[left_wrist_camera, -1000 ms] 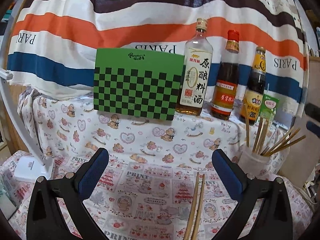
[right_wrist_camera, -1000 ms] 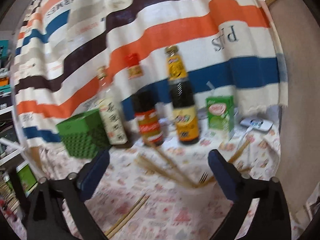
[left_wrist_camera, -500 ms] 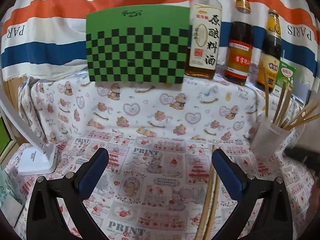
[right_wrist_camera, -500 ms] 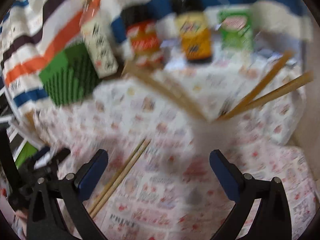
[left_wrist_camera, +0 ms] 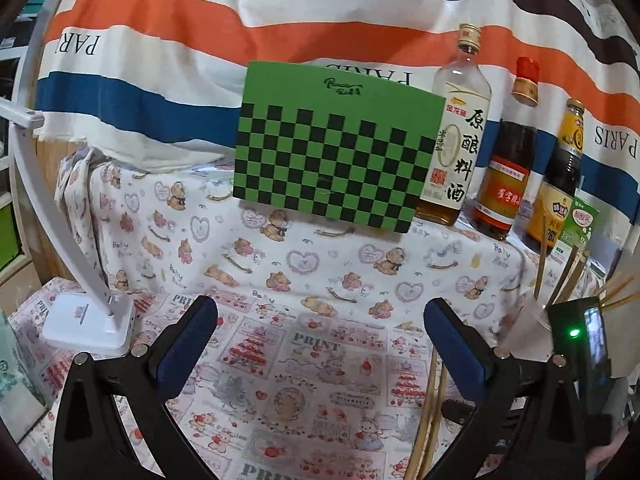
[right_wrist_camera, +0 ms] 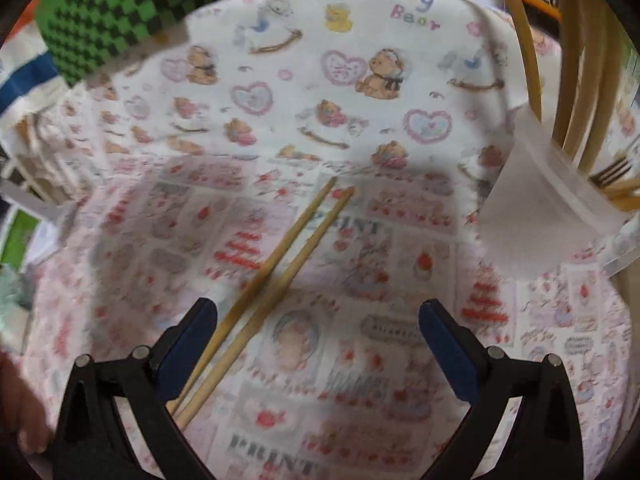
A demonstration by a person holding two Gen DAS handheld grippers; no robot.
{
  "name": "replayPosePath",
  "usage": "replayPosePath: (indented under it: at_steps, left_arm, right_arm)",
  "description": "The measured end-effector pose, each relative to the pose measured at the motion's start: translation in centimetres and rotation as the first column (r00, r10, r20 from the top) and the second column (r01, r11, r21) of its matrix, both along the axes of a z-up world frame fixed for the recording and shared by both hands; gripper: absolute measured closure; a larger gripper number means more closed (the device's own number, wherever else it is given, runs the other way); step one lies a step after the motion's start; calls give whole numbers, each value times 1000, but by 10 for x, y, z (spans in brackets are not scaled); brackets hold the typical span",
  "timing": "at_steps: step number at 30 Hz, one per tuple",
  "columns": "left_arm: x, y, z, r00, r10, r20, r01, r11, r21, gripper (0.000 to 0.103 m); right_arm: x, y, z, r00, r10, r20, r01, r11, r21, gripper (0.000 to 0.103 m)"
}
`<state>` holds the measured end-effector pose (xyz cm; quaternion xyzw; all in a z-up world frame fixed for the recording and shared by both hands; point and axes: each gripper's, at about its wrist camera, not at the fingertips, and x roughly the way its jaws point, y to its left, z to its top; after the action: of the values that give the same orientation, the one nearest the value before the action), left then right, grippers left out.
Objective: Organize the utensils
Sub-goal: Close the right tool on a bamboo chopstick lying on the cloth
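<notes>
A pair of bamboo chopsticks (right_wrist_camera: pixel 276 268) lies flat on the printed cloth, slanting from near my right gripper's left finger up toward the middle. My right gripper (right_wrist_camera: pixel 318 328) is open and empty, low over the cloth with the chopsticks just inside its left finger. A translucent white cup (right_wrist_camera: pixel 548 204) holding several chopsticks and a fork stands at the right. In the left wrist view the same pair (left_wrist_camera: pixel 432 412) lies by the right finger and the cup (left_wrist_camera: pixel 528 332) is partly hidden behind the other gripper's black body. My left gripper (left_wrist_camera: pixel 320 340) is open and empty above the cloth.
A green checkered box (left_wrist_camera: pixel 336 160) and three sauce bottles (left_wrist_camera: pixel 456 132) stand on the raised shelf at the back, with a green carton (left_wrist_camera: pixel 576 224) at the right. A white lamp base (left_wrist_camera: pixel 88 320) sits at the left. A striped cloth hangs behind.
My right gripper has swung down and forward, from facing the bottles to hovering low over the loose chopsticks. The left gripper tilted down, then back up, and the right gripper's body entered its view.
</notes>
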<state>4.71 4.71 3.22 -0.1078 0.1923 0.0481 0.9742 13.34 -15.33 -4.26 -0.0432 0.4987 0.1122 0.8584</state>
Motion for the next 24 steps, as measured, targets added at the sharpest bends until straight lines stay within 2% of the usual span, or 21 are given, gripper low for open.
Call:
replayPosePath:
  at_steps: [3, 7, 11, 14, 16, 17, 18, 19, 20, 24]
  left_arm:
    - [2, 2, -2, 1000, 1, -14, -1, 1000, -14, 1]
    - [0, 1, -2, 1000, 16, -15, -17, 1000, -20, 1]
    - [-5, 3, 2, 1000, 15, 9, -15, 999, -33, 1]
    - [-6, 5, 4, 1000, 11, 3, -11, 999, -50, 1]
    - [-5, 6, 4, 1000, -5, -1, 5, 998, -68, 1]
    - [-6, 5, 4, 1000, -7, -2, 7, 997, -71, 1]
    - [-6, 5, 5, 1000, -7, -1, 7, 998, -69, 1]
    - [-6, 5, 5, 1000, -5, 0, 5, 998, -67, 1]
    - [-6, 5, 5, 1000, -2, 2, 2, 998, -61, 1]
    - [-6, 3, 5, 1000, -3, 5, 3, 999, -54, 1]
  right_arm:
    - [4, 3, -6, 1000, -5, -9, 4, 1000, -19, 2]
    - [3, 9, -10, 1000, -5, 22, 7, 996, -86, 2]
    - [5, 14, -16, 1000, -6, 7, 6, 997, -79, 3]
    - [5, 12, -16, 1000, 11, -9, -11, 999, -38, 14]
    - [7, 8, -16, 999, 15, -48, -14, 1000, 14, 27]
    - [7, 3, -15, 998, 11, -63, -8, 999, 42, 29]
    - [7, 1, -14, 999, 5, -51, -4, 1000, 18, 41]
    - [6, 2, -14, 999, 5, -34, -7, 999, -44, 48]
    - [5, 3, -14, 1000, 18, -13, -19, 998, -66, 52]
    - [6, 4, -12, 1000, 18, -14, -19, 998, -61, 52]
